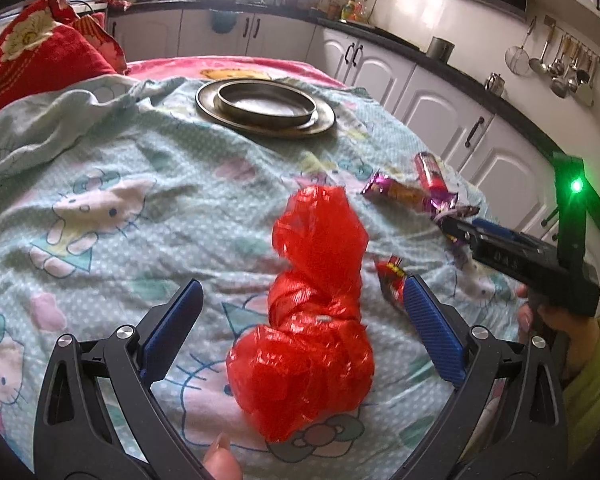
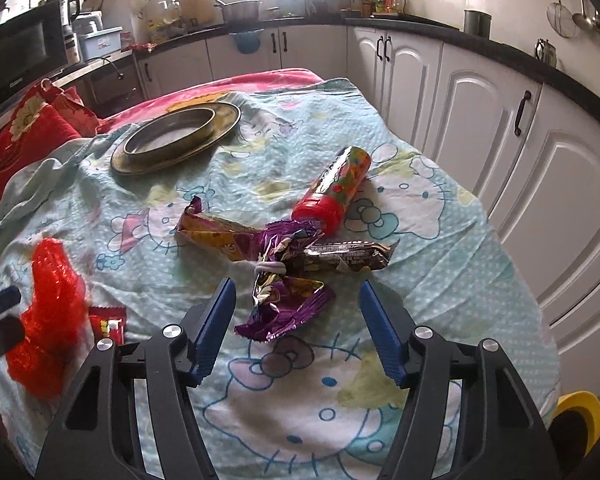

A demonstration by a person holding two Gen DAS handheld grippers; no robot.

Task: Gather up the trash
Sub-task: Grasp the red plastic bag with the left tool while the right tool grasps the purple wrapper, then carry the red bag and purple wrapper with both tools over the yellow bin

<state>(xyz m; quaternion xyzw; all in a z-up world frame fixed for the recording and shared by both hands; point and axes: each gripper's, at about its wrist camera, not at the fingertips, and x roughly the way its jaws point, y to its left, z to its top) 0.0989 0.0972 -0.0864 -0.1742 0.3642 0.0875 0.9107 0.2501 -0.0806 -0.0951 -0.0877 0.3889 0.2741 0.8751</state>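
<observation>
Right tongs (image 2: 296, 300): blades apart, clamped on nothing, angled down over the purple wrapper (image 2: 288, 312). Left tongs (image 1: 300, 312): blades wide apart, nothing pinched, straddling the red plastic bag (image 1: 312, 320) without touching it.

Purple wrapper: crumpled, flat on the cartoon-cat bedsheet (image 2: 440, 264), just ahead of and between the right blades, slightly toward the left blade. Long axis roughly slanted across the gap, twisted neck pointing away from the tongs. Nearer hand: right, by a clear margin.

Red plastic bag: bunched and knotted, long axis running away from the left tongs, near end between the blades. Nearer hand: left.

Adjoining litter: orange-and-purple snack packet (image 2: 216, 232) and dark bar wrapper (image 2: 348, 256) touching the purple wrapper's far end; candy tube (image 2: 336, 188) with red cap beyond them; small red sachet (image 2: 108, 322) just beside the bag.

Farther out: metal plate (image 2: 172, 140) with ring-shaped dish on it, red floral cushion (image 2: 24, 136), white kitchen cabinets (image 2: 480, 120).

Likely next move, as judged: short drop and squeeze by the right tongs on the wrapper.
</observation>
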